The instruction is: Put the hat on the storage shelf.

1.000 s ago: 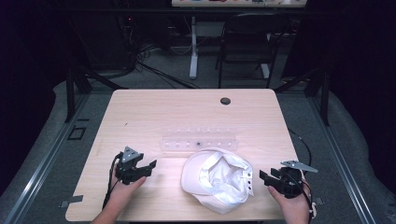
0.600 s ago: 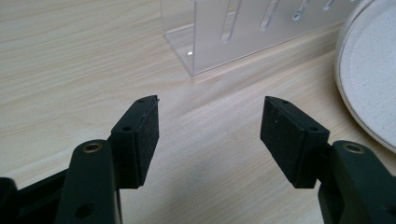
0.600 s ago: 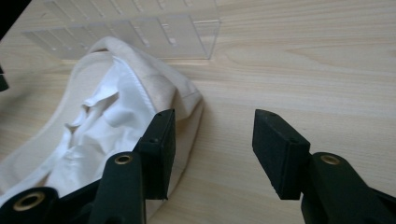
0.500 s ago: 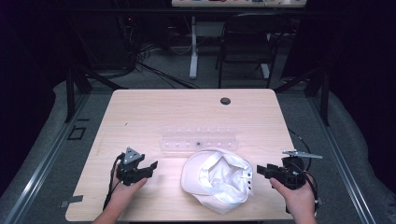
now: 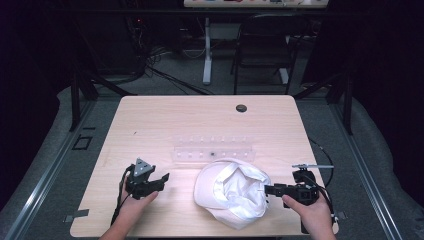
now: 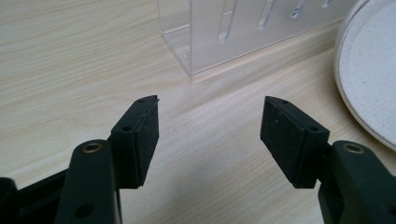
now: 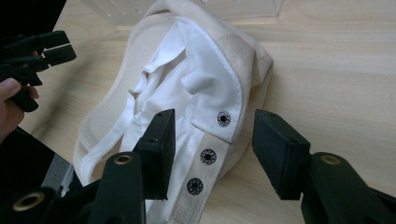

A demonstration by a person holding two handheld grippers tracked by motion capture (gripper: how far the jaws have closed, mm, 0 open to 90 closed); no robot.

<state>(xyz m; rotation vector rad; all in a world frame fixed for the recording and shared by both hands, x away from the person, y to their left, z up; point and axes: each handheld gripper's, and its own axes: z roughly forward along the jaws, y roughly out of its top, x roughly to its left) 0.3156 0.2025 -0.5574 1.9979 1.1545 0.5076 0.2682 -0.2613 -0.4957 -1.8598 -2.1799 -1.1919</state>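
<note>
High view: white and cream cloth cap (image 5: 234, 194), upturned with its lining showing, lies at lower centre of the frame on the pale wooden table (image 5: 165, 120), just in front of a clear acrylic slotted rack (image 5: 214, 152). Right gripper (image 5: 270, 189) at lower right points at the cap's rear edge, tips touching or nearly so. Left gripper (image 5: 161, 179) sits lower left, apart from the cap.

Left gripper view: jaws spread wide over bare wood, nothing between them. Rack at top centre, cap's brim at the right edge.

Right gripper view: jaws parted, straddling the cap's snap-button strap (image 7: 208, 156) at lower centre; not closed on it. One pad (image 7: 156, 147) lies over the white lining, the other over bare wood.

Step in hand, as I judge it: grasping the cap's back band. Do it well by advancing until both pads flank the strap, then closing on the stiff doubled edge rather than loose lining. Bring the left gripper to the brim to steady it.
</note>
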